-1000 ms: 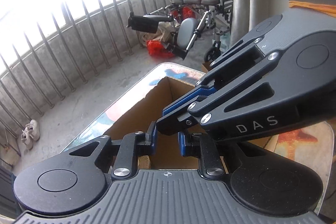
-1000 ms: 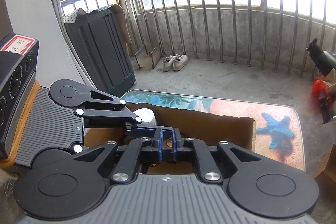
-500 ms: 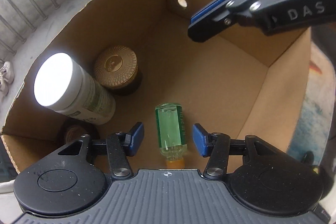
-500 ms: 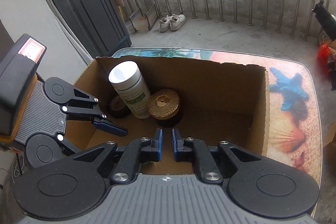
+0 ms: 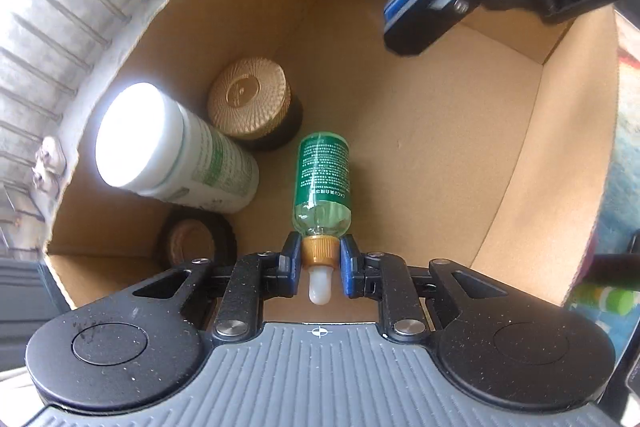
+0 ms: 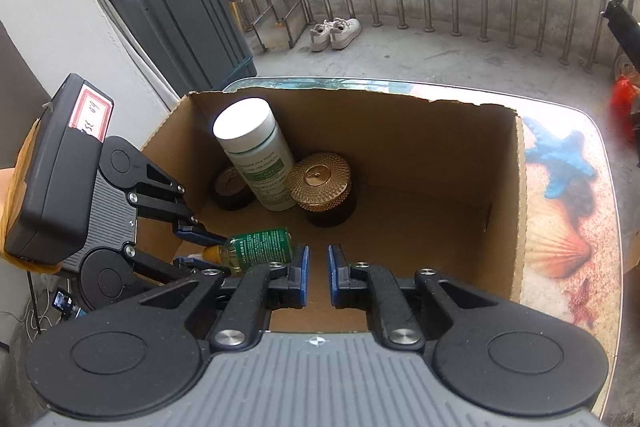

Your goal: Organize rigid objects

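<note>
A green bottle with a gold cap lies inside the cardboard box. My left gripper points steeply down into the box. Its jaws are closing, and the pads press on the bottle's gold cap. The right wrist view shows the same bottle at the left gripper. My right gripper hangs over the box's near side, shut with nothing between its fingers. It also shows at the top right of the left wrist view.
A white jar, a gold-lidded jar and a tape roll stand in the box's far left corner. The box sits on a beach-print table. Behind are a railing, shoes and a dark cabinet.
Both grippers dipped down toward the box. The left one opened over the green bottle, then closed on its cap. The right one stayed shut.
</note>
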{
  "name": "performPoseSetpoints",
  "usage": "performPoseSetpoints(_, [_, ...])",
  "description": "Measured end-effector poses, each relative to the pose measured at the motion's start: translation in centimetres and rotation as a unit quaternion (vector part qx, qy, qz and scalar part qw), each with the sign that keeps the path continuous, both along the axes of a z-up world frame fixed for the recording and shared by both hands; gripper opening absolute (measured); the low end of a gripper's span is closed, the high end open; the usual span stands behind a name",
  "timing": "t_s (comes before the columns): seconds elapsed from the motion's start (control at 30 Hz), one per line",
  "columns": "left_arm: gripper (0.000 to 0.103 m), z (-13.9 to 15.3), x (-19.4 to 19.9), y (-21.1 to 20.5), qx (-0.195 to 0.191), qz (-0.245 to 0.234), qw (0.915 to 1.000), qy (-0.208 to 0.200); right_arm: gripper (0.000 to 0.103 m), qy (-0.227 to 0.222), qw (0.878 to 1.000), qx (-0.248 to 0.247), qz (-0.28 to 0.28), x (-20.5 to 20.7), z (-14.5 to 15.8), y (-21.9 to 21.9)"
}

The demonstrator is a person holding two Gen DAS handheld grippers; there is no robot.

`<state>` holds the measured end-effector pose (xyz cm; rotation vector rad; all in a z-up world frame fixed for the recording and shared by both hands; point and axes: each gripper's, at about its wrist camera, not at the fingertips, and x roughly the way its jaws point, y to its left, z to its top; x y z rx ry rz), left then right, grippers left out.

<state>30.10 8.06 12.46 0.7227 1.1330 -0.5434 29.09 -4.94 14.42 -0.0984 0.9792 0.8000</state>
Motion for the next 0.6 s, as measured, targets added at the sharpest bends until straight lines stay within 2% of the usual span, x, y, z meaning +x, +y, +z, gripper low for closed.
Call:
performPoseSetpoints(0.07, [0.019, 1.1, -0.9, -1.0, 0.010, -0.035, 0.9986, -0.040, 0.012, 0.000, 1.000, 0.007, 0.002, -0.1, 0.1, 0.0])
performPoseSetpoints(0.17, [0.019, 2.0, -1.3, -2.4, 0.027, -0.059, 0.9955, -0.069, 0.012, -0.009, 1.000, 0.007, -0.007, -0.3, 0.2, -0.3])
performPoseSetpoints(0.23, [0.019, 2.5, -1.1, -3.6, 0.031, -0.071, 0.9945, -0.071, 0.012, -0.005, 1.000, 0.006, -0.019, 0.0, 0.1, -0.6])
performPoseSetpoints(0.37, [0.019, 4.3, 1.2, -6.2, 0.013, -0.069, 0.9954, -0.065, 0.012, -0.015, 0.999, -0.016, -0.044, 0.6, -0.2, -1.1])
performPoseSetpoints(0.43, [0.019, 4.7, 1.7, -6.6, 0.005, -0.061, 0.9954, -0.074, 0.012, -0.007, 0.999, -0.001, -0.054, 1.2, -0.4, -1.4])
performPoseSetpoints(0.47, [0.019, 3.9, 1.9, -6.8, 0.002, -0.059, 0.9952, -0.078, 0.012, -0.002, 0.998, 0.009, -0.060, 1.6, -0.5, -1.6])
performPoseSetpoints(0.6, [0.019, 3.4, 3.9, -7.2, -0.018, -0.039, 0.9964, -0.072, 0.012, 0.013, 0.995, 0.045, -0.089, 3.0, -0.4, -2.2])
